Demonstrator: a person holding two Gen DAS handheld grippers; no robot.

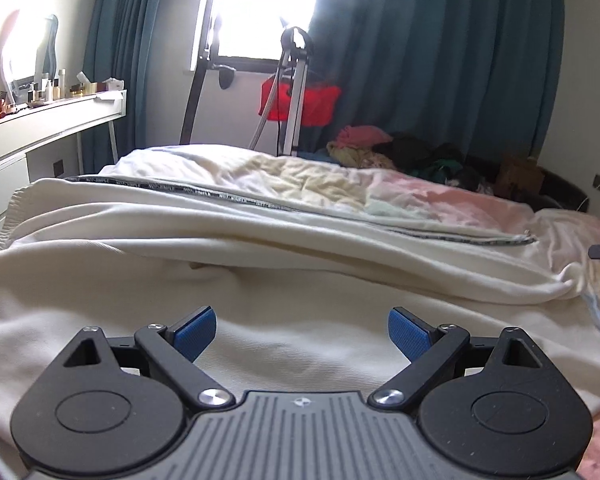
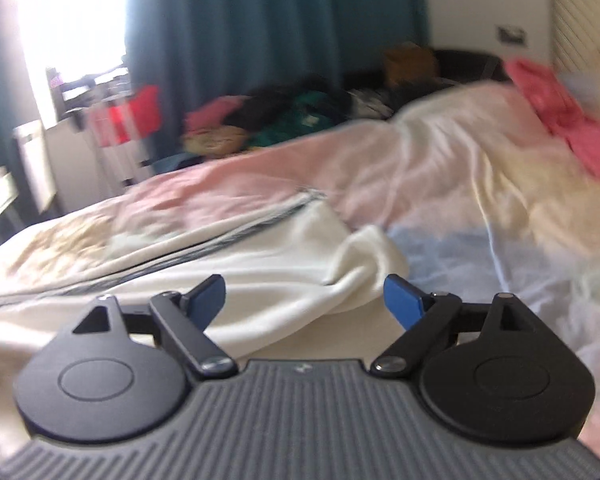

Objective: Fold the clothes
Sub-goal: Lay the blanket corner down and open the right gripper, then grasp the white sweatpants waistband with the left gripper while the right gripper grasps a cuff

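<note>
Left wrist view: the left gripper (image 1: 302,330), jaws spread wide and empty, sits low over a cream garment (image 1: 228,240) spread across the bed (image 1: 440,196). Right wrist view, blurred: the right gripper (image 2: 304,300), also spread and empty, faces the garment's bunched end (image 2: 360,264).

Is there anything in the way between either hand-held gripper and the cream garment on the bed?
Nothing visible. The left hand-held gripper is open directly over the cream garment, with only fabric between its fingers. The right hand-held gripper is open just short of the garment's bunched end, no object between them.
</note>
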